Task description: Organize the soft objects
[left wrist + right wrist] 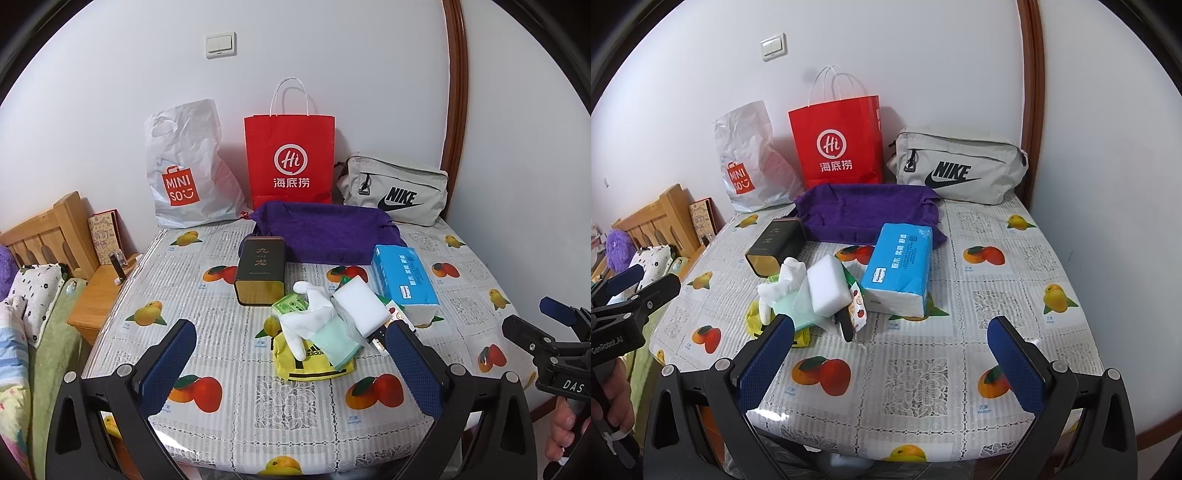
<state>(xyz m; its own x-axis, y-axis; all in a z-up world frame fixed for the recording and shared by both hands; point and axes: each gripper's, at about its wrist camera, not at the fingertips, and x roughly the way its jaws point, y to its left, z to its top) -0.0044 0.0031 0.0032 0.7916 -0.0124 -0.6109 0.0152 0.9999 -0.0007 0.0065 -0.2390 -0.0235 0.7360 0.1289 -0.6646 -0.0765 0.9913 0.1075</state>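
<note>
Both grippers — left (291, 354), right (892, 350) — spread empty; grabbing the white foam sponge block (364, 308) may topple the loose white fabric glove (308, 317).

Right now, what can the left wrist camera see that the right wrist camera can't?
Only the left wrist view shows the yellow adidas cloth plainly, logo included, and the green packet under the white glove. Only the right wrist view shows the fluffy purple toy by the bed and the black handle poking from the pile. Both show the red bag, Nike pouch, purple towel, blue tissue pack, white sponge and both open hand-held grippers: left, right.
</note>
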